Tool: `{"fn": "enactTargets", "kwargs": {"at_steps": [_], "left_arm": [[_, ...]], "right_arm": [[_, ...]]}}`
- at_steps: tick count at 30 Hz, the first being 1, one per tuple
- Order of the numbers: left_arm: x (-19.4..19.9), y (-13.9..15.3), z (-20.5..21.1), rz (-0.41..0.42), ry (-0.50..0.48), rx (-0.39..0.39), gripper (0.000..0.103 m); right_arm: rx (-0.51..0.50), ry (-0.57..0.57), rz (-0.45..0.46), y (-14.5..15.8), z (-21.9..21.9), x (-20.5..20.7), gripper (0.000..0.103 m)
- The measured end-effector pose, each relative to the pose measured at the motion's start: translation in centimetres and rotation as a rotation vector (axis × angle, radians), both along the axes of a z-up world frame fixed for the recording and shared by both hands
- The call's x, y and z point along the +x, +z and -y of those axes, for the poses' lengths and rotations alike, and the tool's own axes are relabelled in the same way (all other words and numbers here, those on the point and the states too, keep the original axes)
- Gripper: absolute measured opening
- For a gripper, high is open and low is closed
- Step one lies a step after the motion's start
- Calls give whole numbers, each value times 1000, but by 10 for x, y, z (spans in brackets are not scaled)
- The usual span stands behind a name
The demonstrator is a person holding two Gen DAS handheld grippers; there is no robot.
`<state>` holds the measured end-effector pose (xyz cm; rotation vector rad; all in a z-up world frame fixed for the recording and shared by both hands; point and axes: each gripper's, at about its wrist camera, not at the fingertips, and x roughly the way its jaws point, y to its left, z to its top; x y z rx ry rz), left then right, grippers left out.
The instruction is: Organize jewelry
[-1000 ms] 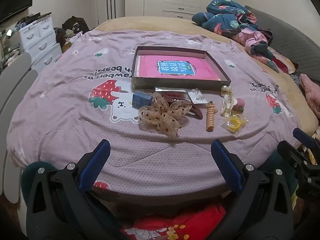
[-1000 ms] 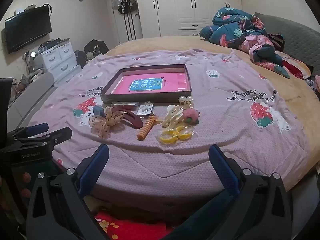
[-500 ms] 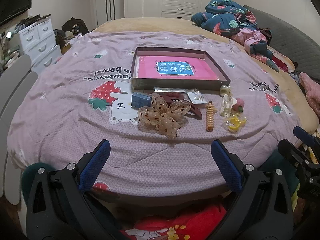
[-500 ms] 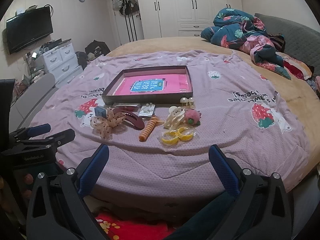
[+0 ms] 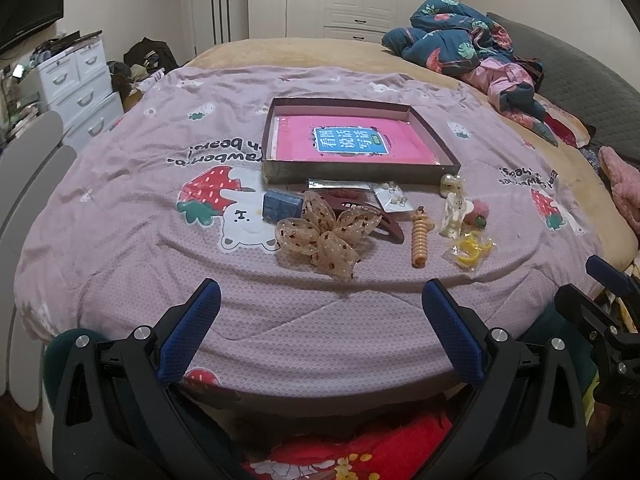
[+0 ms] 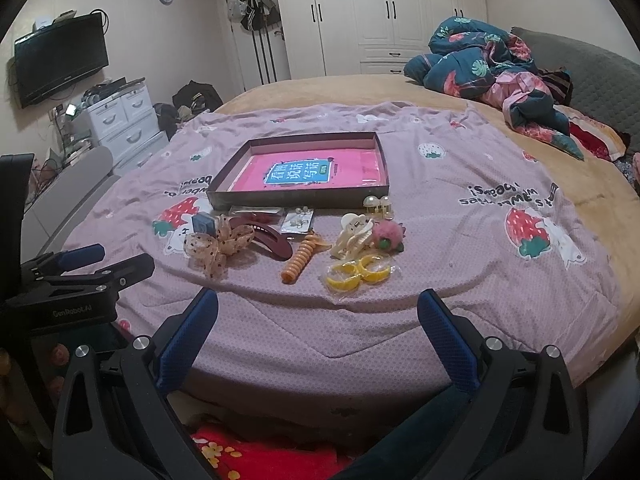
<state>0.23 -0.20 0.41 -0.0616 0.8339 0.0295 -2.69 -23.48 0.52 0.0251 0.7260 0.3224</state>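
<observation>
sheer dotted bow (image 5: 326,236) | ribbed orange spiral (image 5: 420,238) | rectangular cardboard tray (image 5: 352,170)

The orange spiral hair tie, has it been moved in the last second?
No. The orange spiral hair tie lies between the dotted bow and cream claw clip, as before.

Warm, dim indoor light; soft shadows. Strong fisheye curvature, dark vignette at corners. Centre sharp, edges slightly smeared. No glare.
</observation>
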Motion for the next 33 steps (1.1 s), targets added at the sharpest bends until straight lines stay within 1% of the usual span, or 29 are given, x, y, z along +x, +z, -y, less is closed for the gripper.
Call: {"fn": "enactTargets", "kwargs": {"at_steps": [26, 33], "left_arm": [[2, -2, 2, 1, -4, 14, 94], [12, -4, 8, -21, -21, 19, 94]], "right_arm": [[5, -15, 8, 3, 4, -1, 99], [7, -40, 7, 9, 17, 10, 99]]}}
